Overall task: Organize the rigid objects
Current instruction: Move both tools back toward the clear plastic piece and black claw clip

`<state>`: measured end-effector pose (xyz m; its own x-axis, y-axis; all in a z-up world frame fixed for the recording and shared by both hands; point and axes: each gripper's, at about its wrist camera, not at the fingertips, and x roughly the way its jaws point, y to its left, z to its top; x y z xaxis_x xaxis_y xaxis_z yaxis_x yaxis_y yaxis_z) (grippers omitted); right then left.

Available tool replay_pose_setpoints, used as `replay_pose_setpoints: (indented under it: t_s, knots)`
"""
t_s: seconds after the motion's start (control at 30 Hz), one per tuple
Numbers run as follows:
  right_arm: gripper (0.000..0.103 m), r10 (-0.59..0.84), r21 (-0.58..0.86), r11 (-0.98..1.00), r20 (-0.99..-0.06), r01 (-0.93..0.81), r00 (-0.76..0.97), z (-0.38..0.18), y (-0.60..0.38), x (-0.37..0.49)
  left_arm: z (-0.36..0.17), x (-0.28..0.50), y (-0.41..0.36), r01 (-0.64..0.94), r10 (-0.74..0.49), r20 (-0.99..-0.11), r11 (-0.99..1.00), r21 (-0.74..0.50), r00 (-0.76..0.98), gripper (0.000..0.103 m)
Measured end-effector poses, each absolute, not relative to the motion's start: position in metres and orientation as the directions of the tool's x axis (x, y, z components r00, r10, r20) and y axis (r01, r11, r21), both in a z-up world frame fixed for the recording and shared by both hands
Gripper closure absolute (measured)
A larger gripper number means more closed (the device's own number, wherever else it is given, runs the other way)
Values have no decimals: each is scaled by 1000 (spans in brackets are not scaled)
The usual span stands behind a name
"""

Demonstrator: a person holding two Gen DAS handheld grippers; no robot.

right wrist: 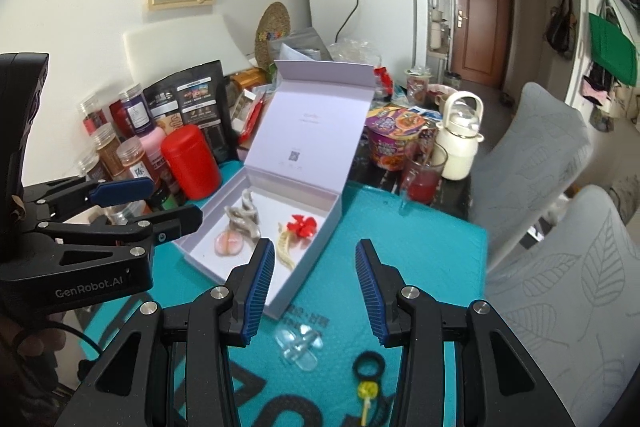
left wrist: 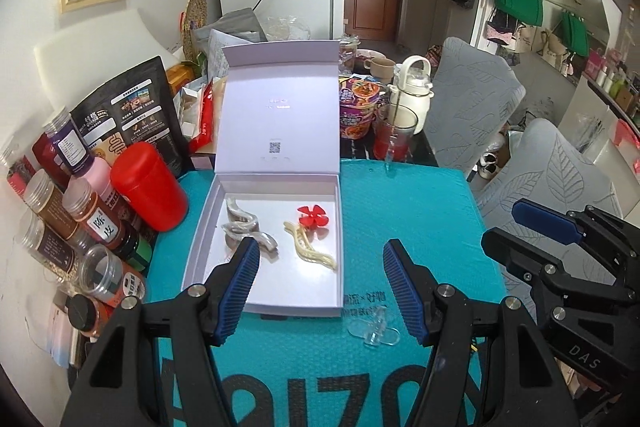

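Teal mat [left wrist: 420, 227] lettering partly hidden; left hand-held gripper [right wrist: 132, 205] reads "GenRobot.AI".

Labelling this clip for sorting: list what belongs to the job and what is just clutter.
Job:
- open white cardboard box
- grey wavy hair clip
- red flower-shaped clip
- cream wavy hair clip
- clear plastic clip on the teal mat
- black ring

Clutter:
- red plastic canister
- spice jars
- purple noodle cup
- cream kettle

White box [left wrist: 264, 291] open from above; raised lid [left wrist: 278, 115] blocks far side. Spice jars [left wrist: 90, 211] and red canister [left wrist: 150, 185] crowd left flank. Teal mat [left wrist: 420, 211] right of box bare. Clear clip [left wrist: 374, 333] lies near front wall.
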<state>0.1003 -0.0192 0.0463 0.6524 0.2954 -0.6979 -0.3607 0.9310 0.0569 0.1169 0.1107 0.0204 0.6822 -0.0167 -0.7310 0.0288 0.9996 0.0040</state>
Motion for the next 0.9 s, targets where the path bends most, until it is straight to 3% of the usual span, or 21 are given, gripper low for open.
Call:
replay_pose_setpoints:
  t_s: [0.27, 0.4, 0.9]
  knots:
    - [60, 279, 42, 935, -702, -352, 655, 50, -62, 63, 14, 85, 69, 37, -21, -739, 999, 6, 674, 39]
    - [59, 278, 45, 936, -704, -350, 654, 52, -82, 46, 14, 70, 51, 33, -18, -735, 999, 5, 678, 26]
    - [49, 291, 53, 931, -703, -361, 649, 52, -136, -2, 1, 27, 1, -8, 5, -738, 1000, -1, 674, 25]
